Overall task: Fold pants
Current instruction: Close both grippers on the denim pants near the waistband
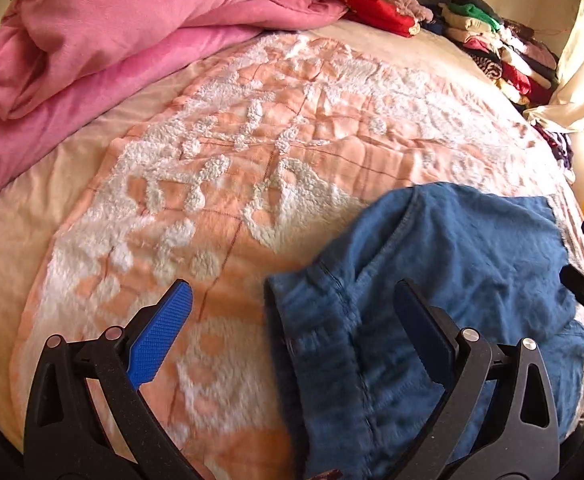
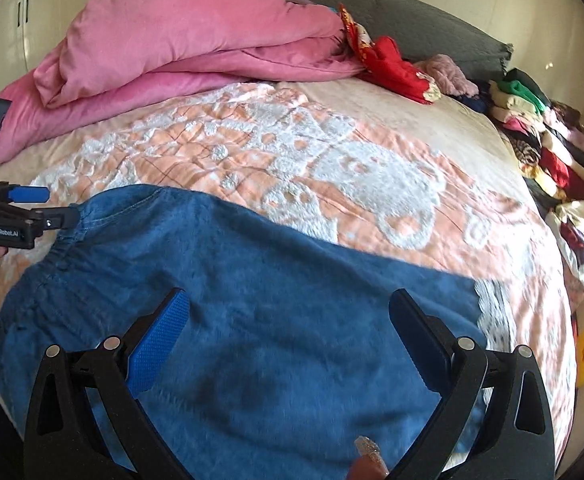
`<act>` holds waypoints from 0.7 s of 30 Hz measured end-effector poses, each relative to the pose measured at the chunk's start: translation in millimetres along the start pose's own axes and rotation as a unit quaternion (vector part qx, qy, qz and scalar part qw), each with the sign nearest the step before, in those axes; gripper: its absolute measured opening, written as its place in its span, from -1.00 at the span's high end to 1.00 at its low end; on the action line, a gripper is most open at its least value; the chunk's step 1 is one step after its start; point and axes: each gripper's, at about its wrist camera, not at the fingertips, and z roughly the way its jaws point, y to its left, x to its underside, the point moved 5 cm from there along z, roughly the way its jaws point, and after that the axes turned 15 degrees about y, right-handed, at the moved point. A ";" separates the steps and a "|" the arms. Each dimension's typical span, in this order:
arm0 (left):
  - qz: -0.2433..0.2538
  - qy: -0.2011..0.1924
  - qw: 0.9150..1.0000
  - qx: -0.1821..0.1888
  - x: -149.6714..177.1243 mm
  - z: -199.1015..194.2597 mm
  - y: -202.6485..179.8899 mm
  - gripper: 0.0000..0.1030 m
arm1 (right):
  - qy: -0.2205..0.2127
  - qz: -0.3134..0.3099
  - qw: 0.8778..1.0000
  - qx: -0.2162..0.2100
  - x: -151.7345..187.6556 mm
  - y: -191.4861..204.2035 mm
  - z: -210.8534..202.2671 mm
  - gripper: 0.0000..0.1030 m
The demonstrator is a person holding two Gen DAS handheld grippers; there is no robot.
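Pants: blue denim pants (image 2: pixel 251 300) lie spread on the patterned bedspread (image 2: pixel 332 168), at the near edge of the bed; they appear already doubled leg over leg, though this is a judgement from the outline only.

Waistband: gathered elastic end (image 2: pixel 63 252) at the left in the right wrist view; in the left wrist view it sits directly under the tool (image 1: pixel 332 344).

Leg end: straight hem edge (image 2: pixel 474 300) at the right, lying flat on the bedspread.

Left gripper: left gripper (image 1: pixel 292 312) has its jaws spread wide, holding nothing, poised over the waistband edge; one finger hangs over bare bedspread, the other over denim.

Right gripper: right gripper (image 2: pixel 289 312) also has its jaws wide apart and empty, hovering over the middle of the cloth.

Step in hand: judged to be between folds, with the cloth laid out and neither tool gripping.

Next move: likely calls for pinching one end through both layers and carrying it over to the other end, keeping edges aligned.

Risk: a pinch that catches only the top layer would skew the fold.

Surroundings: pink duvet (image 2: pixel 179 40) and stacked clothes (image 2: pixel 540 140) lie well apart from the work.
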 end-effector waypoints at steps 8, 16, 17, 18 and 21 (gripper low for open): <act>0.014 0.002 1.000 -0.010 -14.6 28.0 -4.4 -0.34 | 0.018 -0.014 1.000 -0.019 -35.3 4.3 32.9 -0.92; 0.058 -0.056 0.997 -0.006 -6.6 8.3 -17.5 0.45 | 0.029 -0.078 0.997 0.007 -54.9 16.3 53.2 -0.92; 0.064 -0.069 0.996 -0.007 -3.5 -0.8 -19.1 0.46 | 0.031 -0.088 0.996 0.007 -56.2 18.8 54.9 -0.92; 0.069 -0.076 0.995 -0.008 -1.5 -6.3 -20.3 0.46 | 0.033 -0.100 0.994 0.009 -57.7 22.1 56.6 -0.92; 0.084 -0.109 0.990 -0.016 11.8 -28.6 -25.6 0.46 | 0.027 -0.137 0.990 0.026 -60.8 32.5 58.3 -0.92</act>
